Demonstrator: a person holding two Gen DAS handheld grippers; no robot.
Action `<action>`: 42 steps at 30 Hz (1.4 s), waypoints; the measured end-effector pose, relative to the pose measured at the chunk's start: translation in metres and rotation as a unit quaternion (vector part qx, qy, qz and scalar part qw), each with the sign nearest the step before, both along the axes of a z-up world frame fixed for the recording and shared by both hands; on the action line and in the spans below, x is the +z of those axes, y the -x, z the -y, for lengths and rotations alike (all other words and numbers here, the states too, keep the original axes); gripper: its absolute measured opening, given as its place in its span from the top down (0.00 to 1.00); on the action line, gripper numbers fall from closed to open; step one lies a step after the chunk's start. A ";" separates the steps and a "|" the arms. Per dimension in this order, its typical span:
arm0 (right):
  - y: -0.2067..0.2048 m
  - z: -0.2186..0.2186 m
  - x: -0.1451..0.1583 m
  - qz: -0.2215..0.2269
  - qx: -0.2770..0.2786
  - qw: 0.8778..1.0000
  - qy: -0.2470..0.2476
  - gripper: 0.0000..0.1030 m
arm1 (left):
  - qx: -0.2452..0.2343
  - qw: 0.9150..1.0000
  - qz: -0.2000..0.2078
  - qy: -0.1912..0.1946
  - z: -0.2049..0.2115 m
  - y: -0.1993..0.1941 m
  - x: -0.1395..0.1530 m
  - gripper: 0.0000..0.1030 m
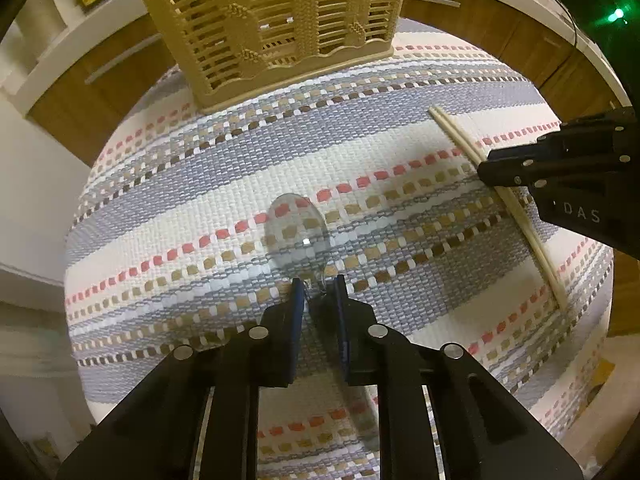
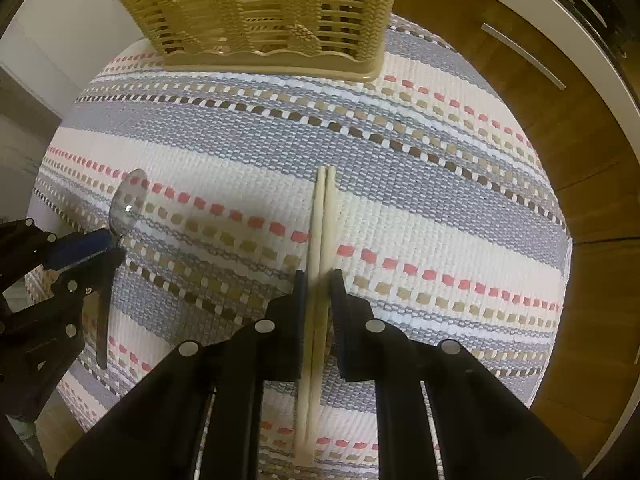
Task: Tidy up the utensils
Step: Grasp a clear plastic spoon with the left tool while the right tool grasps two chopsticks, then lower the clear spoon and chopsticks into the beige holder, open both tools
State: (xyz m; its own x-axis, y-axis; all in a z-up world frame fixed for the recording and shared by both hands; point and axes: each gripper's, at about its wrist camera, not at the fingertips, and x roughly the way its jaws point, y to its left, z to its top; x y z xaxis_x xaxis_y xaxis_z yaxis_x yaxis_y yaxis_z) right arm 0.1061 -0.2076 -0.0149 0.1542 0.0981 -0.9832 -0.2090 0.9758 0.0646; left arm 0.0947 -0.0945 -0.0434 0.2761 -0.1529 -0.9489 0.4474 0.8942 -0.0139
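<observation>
**Both grippers closed on utensils on the striped mat**

Your left gripper (image 1: 318, 286) has its blue-padded fingers (image 1: 297, 300) pinched on the neck of a clear plastic spoon (image 1: 296, 228). The spoon lies on the woven mat (image 1: 200, 184), bowl pointing away from you, its transparent bowl letting the red and tan dashes of the mat show through. The handle runs back under the gripper toward you.

Your right gripper (image 2: 318, 280) is closed around a pair of pale wooden chopsticks (image 2: 322, 216). They lie side by side, touching along their length, on the mat to the right of the spoon and well apart from it. Their far ends point toward the basket, and their near ends reach back under the gripper.

The tan slatted utensil basket (image 1: 280, 20) stands upright at the far edge of the mat, beyond both utensils. Through its slats you can make out little; what it holds cannot be told.

Both grippers point steeply down at the mat. The mat, striped grey and cream, covers the tabletop (image 2: 600, 280), whose brown wood shows around its edge.
</observation>
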 end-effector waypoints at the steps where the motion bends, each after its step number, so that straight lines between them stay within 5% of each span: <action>1: 0.002 0.000 0.000 0.000 0.001 1.000 -0.005 0.90 | 0.000 1.000 -0.001 0.006 0.000 0.002 0.001 0.90; 12: 0.028 0.024 0.038 0.056 0.015 0.992 -0.116 0.90 | 0.017 0.993 0.078 0.088 -0.022 0.019 0.057 0.91; 21: 0.051 0.049 0.111 0.197 0.056 0.956 -0.210 0.90 | 0.047 0.972 0.160 0.163 -0.056 0.023 0.128 0.91; 31: 0.036 0.062 0.217 0.351 0.030 0.911 -0.213 0.90 | 0.072 0.928 0.292 0.219 -0.070 -0.001 0.217 0.91; 37: 0.005 0.058 0.239 0.416 0.005 0.887 -0.202 0.90 | 0.082 0.905 0.347 0.234 -0.062 -0.020 0.245 0.91; 42: -0.013 0.061 0.252 0.473 -0.009 0.854 -0.216 0.90 | 0.079 0.880 0.407 0.233 -0.055 -0.040 0.247 0.91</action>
